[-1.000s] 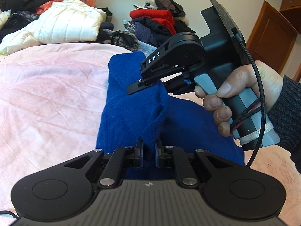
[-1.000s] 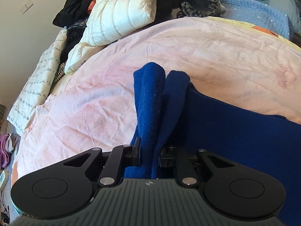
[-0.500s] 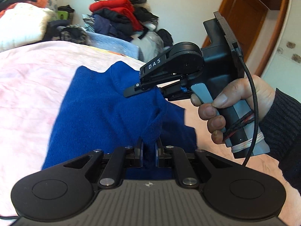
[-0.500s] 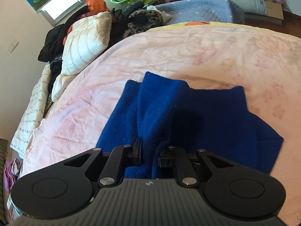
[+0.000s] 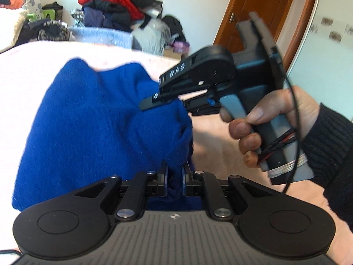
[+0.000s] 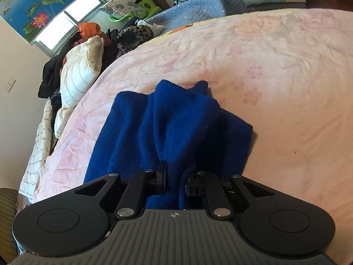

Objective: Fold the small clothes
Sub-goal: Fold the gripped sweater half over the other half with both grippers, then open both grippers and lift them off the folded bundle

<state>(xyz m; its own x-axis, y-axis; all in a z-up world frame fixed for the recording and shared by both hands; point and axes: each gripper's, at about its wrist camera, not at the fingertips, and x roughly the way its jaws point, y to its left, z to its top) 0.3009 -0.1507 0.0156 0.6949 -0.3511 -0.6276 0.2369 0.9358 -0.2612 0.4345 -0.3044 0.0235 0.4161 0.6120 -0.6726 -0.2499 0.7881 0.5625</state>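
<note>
A small dark blue knitted garment (image 5: 92,119) lies partly folded on a pink bedspread (image 5: 24,70). My left gripper (image 5: 174,177) is shut on a bunched edge of it at its near side. My right gripper (image 6: 175,181) is shut on another fold of the same garment (image 6: 167,128), which drapes forward over the bedspread (image 6: 275,70). In the left wrist view the right gripper (image 5: 154,101) shows from the side, held in a hand, its fingers buried in the cloth to the right of the left gripper.
Piles of clothes (image 5: 110,13) and a grey-blue blanket (image 5: 99,36) lie beyond the far edge of the bed. A white puffy jacket (image 6: 79,75) lies at the bed's left side. A wooden door (image 5: 264,11) stands at the right.
Both grippers have carried the held edges over the garment, so the cloth is now doubled into a shorter, bunched shape. Both views have swung towards the door side of the room.
</note>
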